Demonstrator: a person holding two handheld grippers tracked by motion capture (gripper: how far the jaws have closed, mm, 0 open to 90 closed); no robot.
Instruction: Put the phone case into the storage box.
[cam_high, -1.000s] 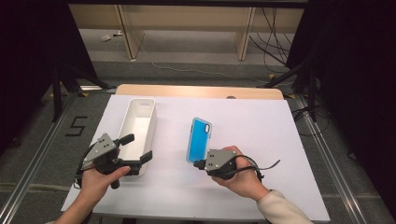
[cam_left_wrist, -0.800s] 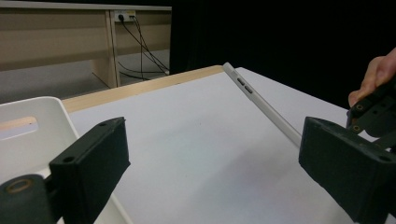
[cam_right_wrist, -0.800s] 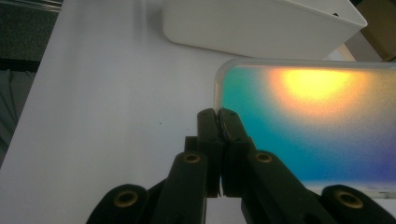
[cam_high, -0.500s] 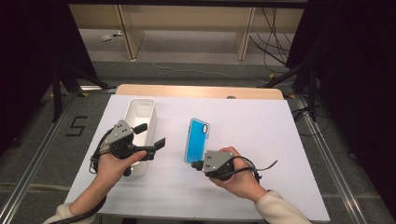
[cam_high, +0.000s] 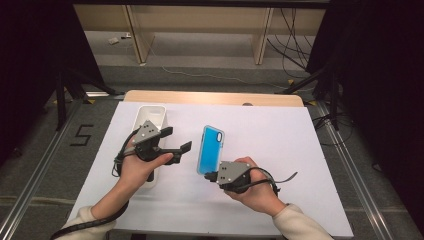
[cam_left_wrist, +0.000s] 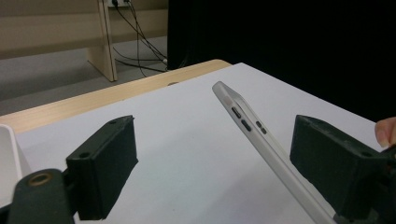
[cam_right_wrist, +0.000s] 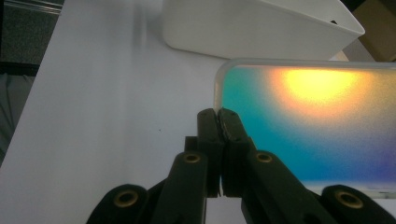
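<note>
A wide white sheet covers the counter, and a strip of pale wood shows along the far edge. The floor around the counter is grey, with a number marked on it off the left edge. Black curtains hang on both sides of the room. Behind the far edge stand pale wooden legs, and thin cables lie on the floor there.

A phone case sits near the middle of the counter — blue-green in the high view, with a yellow glow on it in the right gripper view. The right hand-held gripper is pinched tight on the case's near end, closer to the front edge. In the left gripper view the case is tilted, its far end lifted off the sheet.

A long white tray lies toward the left edge, running from far to near. The left hand-held gripper hangs over the space between the tray and the case, pointing at the case. Its jaws stand wide and have just been closing a little — the edge of the case sits between them, close to one pad, and I cannot tell if it touches.
</note>
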